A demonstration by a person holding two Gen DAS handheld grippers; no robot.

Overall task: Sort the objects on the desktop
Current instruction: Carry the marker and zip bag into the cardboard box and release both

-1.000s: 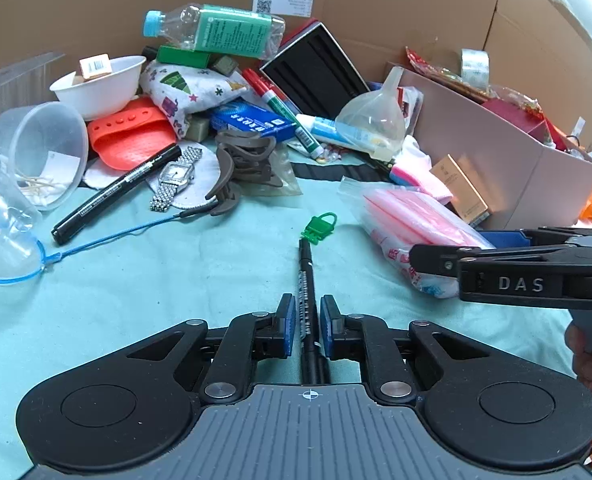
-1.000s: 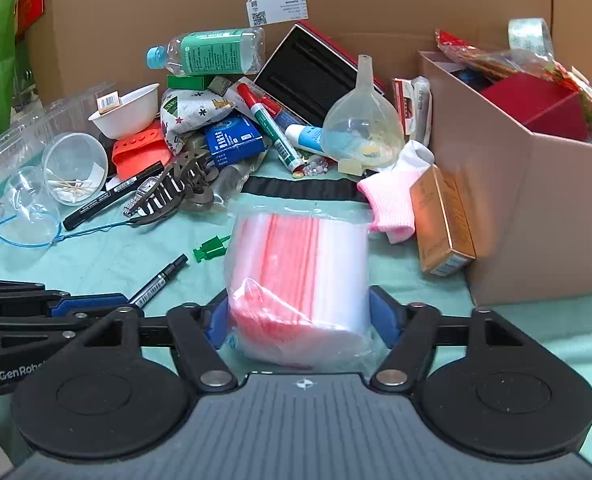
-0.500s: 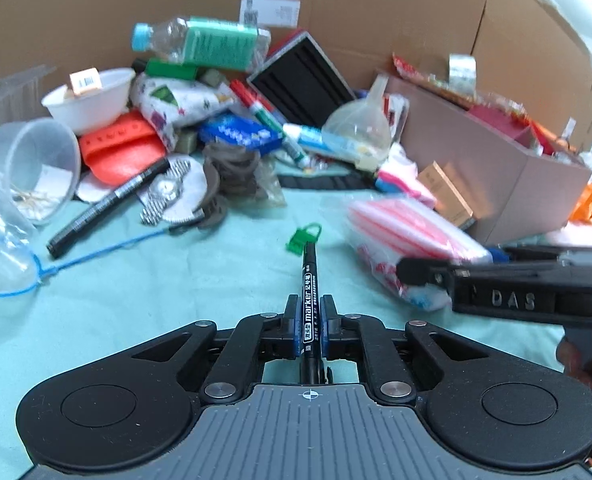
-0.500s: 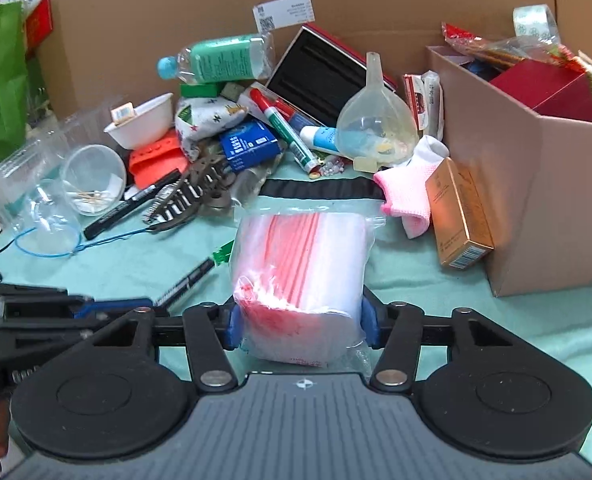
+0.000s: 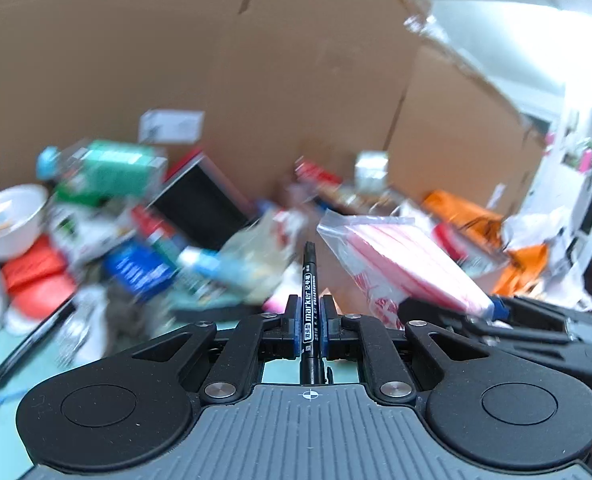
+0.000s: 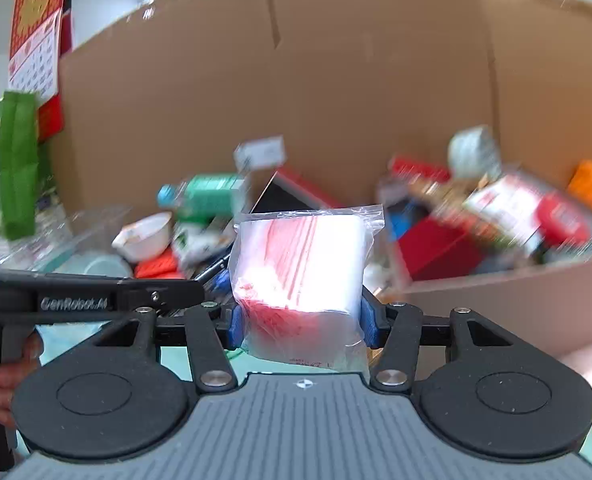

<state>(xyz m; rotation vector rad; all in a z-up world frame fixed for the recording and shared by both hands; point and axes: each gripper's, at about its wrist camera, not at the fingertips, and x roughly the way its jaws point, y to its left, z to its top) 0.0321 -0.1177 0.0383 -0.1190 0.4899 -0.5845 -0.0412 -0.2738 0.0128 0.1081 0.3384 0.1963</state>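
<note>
Carrying both loads cleanly is the job at hand. A black marker [image 5: 310, 304] sits pinched between the pads of the left gripper [image 5: 310, 326], its tip pointing forward, clear of the table. A clear bag of pink-red sheets [image 6: 302, 268] is squeezed across its lower half by the right gripper [image 6: 302, 326], also in the air. A brown box [image 6: 508, 292] of oddments lies just right and ahead. Judging by the slack plastic, a steady squeeze and a level, unhurried swing should stop the bag slipping.
</note>
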